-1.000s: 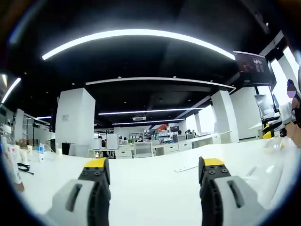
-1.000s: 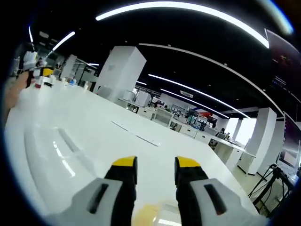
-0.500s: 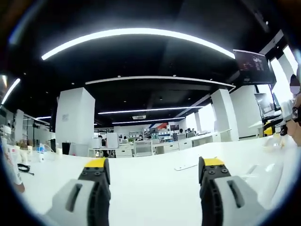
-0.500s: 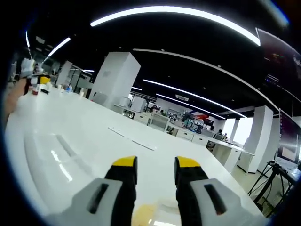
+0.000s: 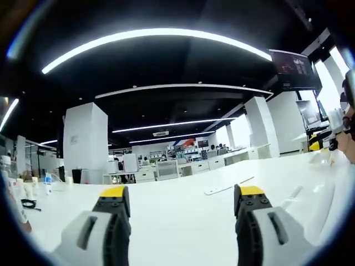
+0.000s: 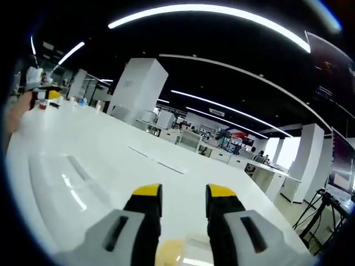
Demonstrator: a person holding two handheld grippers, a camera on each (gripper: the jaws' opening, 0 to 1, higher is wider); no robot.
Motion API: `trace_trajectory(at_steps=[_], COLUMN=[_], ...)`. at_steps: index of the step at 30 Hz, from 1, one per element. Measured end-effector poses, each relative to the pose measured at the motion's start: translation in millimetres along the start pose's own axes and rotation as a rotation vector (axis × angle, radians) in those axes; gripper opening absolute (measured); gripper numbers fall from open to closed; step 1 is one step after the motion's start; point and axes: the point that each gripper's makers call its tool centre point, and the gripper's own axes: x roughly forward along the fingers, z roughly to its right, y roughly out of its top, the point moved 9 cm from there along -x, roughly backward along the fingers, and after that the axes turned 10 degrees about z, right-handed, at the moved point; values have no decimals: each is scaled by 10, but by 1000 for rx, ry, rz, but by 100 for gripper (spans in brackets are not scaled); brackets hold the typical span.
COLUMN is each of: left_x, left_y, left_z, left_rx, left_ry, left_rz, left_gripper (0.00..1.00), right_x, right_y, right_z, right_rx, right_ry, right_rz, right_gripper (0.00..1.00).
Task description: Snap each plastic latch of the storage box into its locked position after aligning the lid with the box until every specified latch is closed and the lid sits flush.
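mostly white lid [image 6: 66,183], latches hidden, left tool [image 5: 182,202] released, right tool [image 6: 182,199] narrowly parted

Glossy smooth white lid [image 6: 61,188]

Lid [image 6: 64,185]: white, glossy plastic with a long moulded ridge and groove along its top. It lies flat and level on the white table [image 6: 183,183], at the table's near end. The lid's border against the table is hard to tell, white on white. In the left gripper view the same lid [image 5: 319,202] shows its groove, again at the table's near side.

Latch [image 6: 180,254]: translucent, yellowish plastic piece at the lid's near edge, largely hidden. Locked or not: cannot tell.
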Motion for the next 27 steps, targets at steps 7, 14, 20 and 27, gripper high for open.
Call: trace_trajectory(at_steps=[7,14,20,27], left_x=[-5,3,-1,2], left_y=[8,4,15,7], left_z=[-9,6,5,27], left_rx=[2,8,8,11], left_ry=[10,3,4,-3], left_rz=[3,0,7,4], left_gripper=[77,77,77,77], right_x=[2,5,11,13], right_y=[-7,-15,-28,-36], right_z=[4,0,-9,-11], right_rx=[-1,-1,-3,-4], right_ry=[2,5,10,11], right_rz=[-2,-3,-8,-10], right_gripper=[30,30,30,30])
